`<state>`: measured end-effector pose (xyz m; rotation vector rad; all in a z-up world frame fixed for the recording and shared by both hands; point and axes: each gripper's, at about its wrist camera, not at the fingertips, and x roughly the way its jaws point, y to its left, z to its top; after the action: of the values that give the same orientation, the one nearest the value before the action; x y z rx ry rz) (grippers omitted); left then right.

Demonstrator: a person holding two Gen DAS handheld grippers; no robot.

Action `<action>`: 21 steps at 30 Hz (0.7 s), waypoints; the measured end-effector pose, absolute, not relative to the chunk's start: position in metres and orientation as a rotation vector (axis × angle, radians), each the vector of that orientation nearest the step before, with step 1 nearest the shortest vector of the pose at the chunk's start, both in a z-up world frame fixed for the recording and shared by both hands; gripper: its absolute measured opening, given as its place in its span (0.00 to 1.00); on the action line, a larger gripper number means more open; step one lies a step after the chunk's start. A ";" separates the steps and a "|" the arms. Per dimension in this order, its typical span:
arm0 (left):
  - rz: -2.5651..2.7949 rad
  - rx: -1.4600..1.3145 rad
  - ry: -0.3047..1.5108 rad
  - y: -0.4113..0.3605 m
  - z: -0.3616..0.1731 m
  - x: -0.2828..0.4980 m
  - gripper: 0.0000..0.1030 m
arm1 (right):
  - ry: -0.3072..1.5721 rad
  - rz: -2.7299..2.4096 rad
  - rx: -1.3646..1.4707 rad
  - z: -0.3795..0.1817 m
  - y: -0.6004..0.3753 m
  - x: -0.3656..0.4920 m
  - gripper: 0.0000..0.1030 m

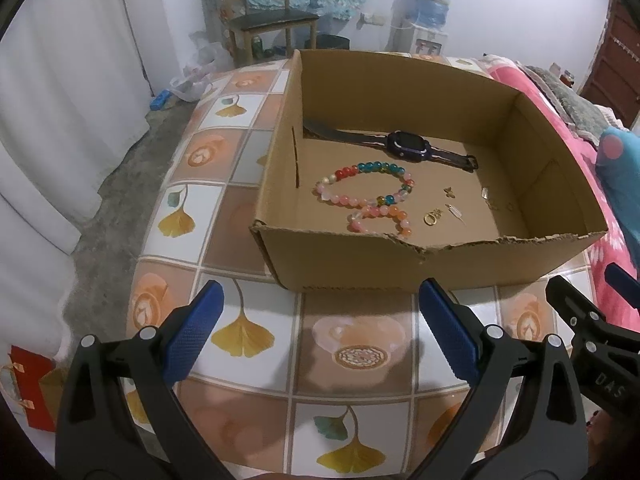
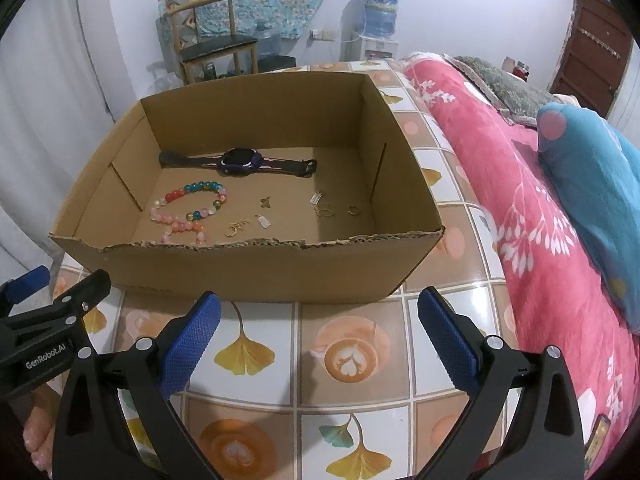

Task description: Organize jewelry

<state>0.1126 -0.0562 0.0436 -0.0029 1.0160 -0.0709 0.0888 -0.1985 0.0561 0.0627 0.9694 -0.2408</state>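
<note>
Both blue-padded tools, left (image 1: 320,332) and right (image 2: 319,334), gape empty over the tiled table (image 2: 352,360). At twelve o'clock, the open brown cardboard box (image 2: 248,268) holds a dark wristwatch (image 2: 240,161), colourful bead bracelets (image 2: 188,210) (two strands) and small gold trinkets (image 2: 236,229).

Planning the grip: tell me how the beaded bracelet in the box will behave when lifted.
The beaded bracelet lies in a loose curl, so it is probably floppy and will dangle from a pinch. Its round, glossy beads could slip between the pads or roll. It touches nothing else in the cardboard box, so snagging seems unlikely.
</note>
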 end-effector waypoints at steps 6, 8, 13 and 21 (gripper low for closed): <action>-0.081 -0.014 1.019 -0.059 0.044 0.110 0.92 | 0.964 -0.245 0.065 0.056 -0.201 0.087 0.93; -0.083 -0.015 1.020 -0.059 0.045 0.110 0.92 | 0.964 -0.246 0.065 0.056 -0.201 0.087 0.93; -0.088 -0.017 1.019 -0.060 0.047 0.108 0.92 | 0.965 -0.247 0.070 0.056 -0.203 0.086 0.93; -0.103 -0.004 1.013 -0.063 0.053 0.106 0.92 | 0.961 -0.241 0.080 0.054 -0.202 0.085 0.93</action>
<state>0.1061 -0.0632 0.0527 -0.0036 1.0135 -0.1027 0.0847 -0.2016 0.0541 0.0804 0.9606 -0.2410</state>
